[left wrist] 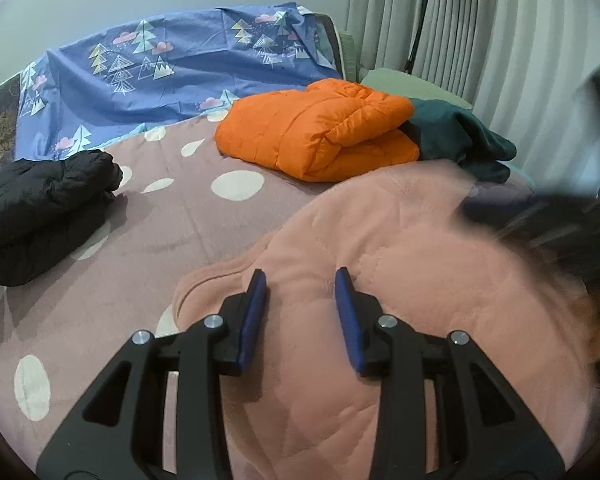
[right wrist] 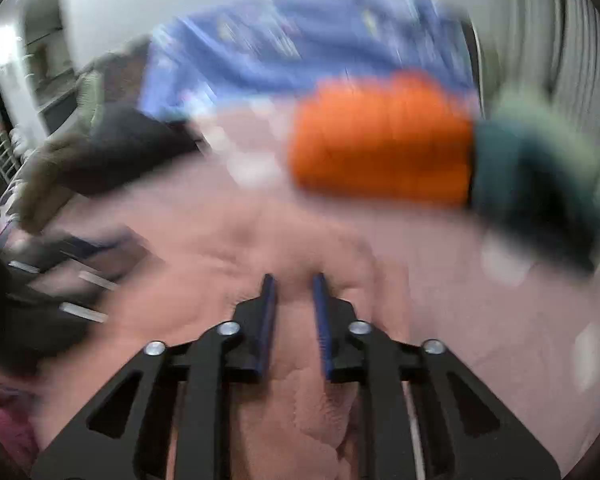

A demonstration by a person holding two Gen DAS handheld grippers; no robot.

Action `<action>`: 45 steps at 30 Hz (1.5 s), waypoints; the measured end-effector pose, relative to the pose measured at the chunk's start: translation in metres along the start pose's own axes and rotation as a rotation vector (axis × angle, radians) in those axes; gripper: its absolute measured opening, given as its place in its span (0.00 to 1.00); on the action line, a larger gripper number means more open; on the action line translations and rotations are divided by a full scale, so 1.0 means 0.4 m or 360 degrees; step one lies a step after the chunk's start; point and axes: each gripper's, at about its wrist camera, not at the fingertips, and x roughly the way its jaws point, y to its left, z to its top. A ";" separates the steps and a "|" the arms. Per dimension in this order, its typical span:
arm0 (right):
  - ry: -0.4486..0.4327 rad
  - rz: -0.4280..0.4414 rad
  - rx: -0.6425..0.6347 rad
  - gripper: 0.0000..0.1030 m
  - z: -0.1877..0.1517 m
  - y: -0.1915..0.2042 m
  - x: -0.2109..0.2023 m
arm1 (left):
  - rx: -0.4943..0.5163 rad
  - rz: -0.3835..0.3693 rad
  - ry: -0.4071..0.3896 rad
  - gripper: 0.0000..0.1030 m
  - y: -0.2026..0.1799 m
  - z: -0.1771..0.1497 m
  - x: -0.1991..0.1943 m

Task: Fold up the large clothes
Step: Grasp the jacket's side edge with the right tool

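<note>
Mauve bedspread w/ cream dots [left wrist: 188,208], covering bed. Blue tree-print sheet [left wrist: 180,76], draped at back. Pink quilted fleece garment [left wrist: 400,248], spread at near edge under both tools. Folded orange puffer jacket [left wrist: 320,128], mid-bed; dark-green garment [left wrist: 452,136] touching it. Black padded jacket [left wrist: 40,208], far left. Left gripper [left wrist: 301,276]: released, over pink fleece. Right gripper [right wrist: 293,280]: clenched on pink fleece fold.

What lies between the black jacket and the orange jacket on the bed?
Only bare spotted bedspread separates the black jacket from the orange jacket, seen in the left wrist view.
</note>
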 end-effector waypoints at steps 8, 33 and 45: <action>-0.0030 0.0122 0.0156 0.13 -0.015 -0.052 0.005 | -0.0063 -0.0110 -0.0027 0.39 0.028 -0.026 0.052; -0.0100 -0.0054 0.0018 0.14 -0.019 -0.009 -0.006 | 0.0135 0.0100 -0.0017 0.57 -0.089 -0.047 -0.060; -0.0237 -0.0055 -0.0058 0.20 -0.201 0.029 -0.204 | 0.0266 -0.0043 -0.0074 0.55 -0.175 -0.121 -0.168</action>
